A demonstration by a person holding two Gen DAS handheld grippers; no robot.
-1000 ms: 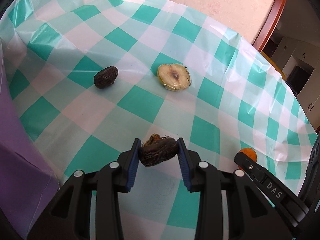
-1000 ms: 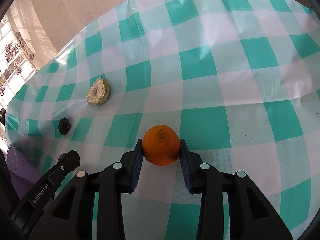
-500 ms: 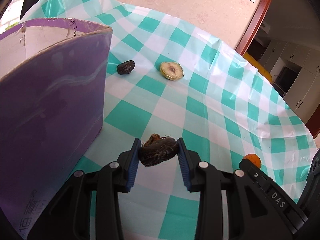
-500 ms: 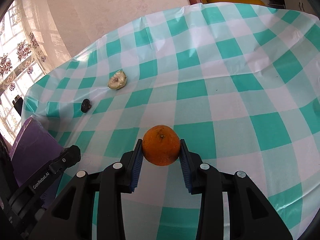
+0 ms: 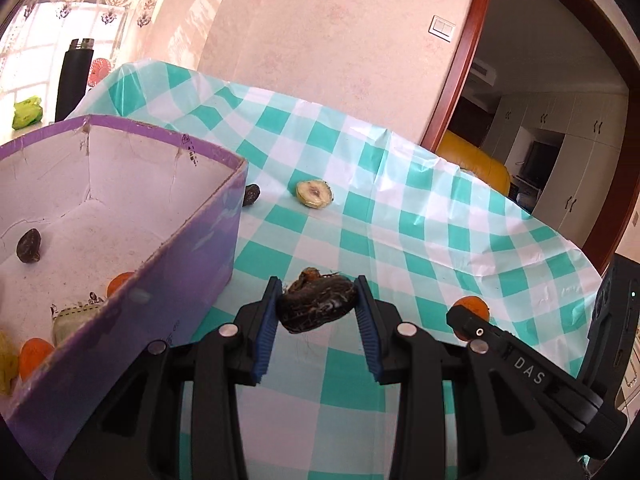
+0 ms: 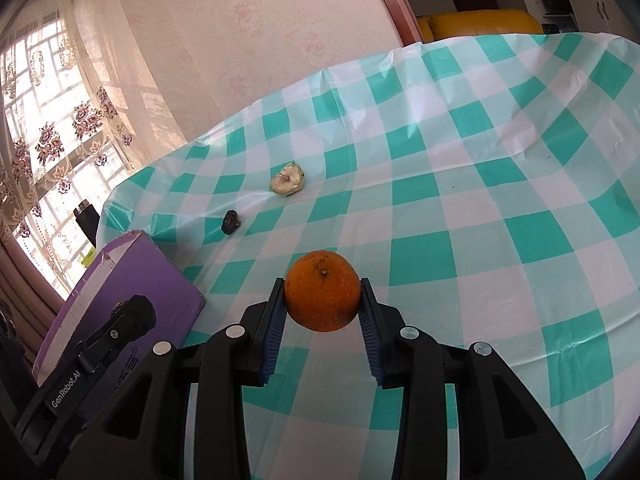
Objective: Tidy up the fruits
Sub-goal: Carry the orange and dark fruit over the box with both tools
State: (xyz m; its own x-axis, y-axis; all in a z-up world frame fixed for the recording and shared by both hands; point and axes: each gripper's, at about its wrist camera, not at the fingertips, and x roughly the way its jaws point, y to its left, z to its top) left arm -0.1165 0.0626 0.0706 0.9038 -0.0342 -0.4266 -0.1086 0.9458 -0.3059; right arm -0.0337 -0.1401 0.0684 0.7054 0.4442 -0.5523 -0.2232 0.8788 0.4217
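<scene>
My left gripper (image 5: 318, 300) is shut on a dark wrinkled fruit (image 5: 318, 306), held above the checked cloth just right of the purple box (image 5: 168, 280). My right gripper (image 6: 322, 300) is shut on an orange (image 6: 322, 296), also lifted off the table. In the left wrist view the orange (image 5: 474, 306) peeks out behind the right gripper's tip. The box's white inside holds a dark fruit (image 5: 29, 245), orange pieces (image 5: 118, 282) and a pale wrapped item (image 5: 74, 320). On the cloth lie a small dark fruit (image 6: 231, 222) and a pale cut fruit (image 6: 287, 180).
The table wears a teal and white checked plastic cloth (image 6: 500, 220), wrinkled near its far edge. A black bottle (image 5: 74, 76) stands beyond the box by the curtained window. A doorway with a yellow sofa (image 5: 476, 160) lies behind the table.
Both grippers have drawn back and risen with their fruits still held. The purple box has come into the left wrist view, its open inside now showing; the fruits on the cloth look farther off.
</scene>
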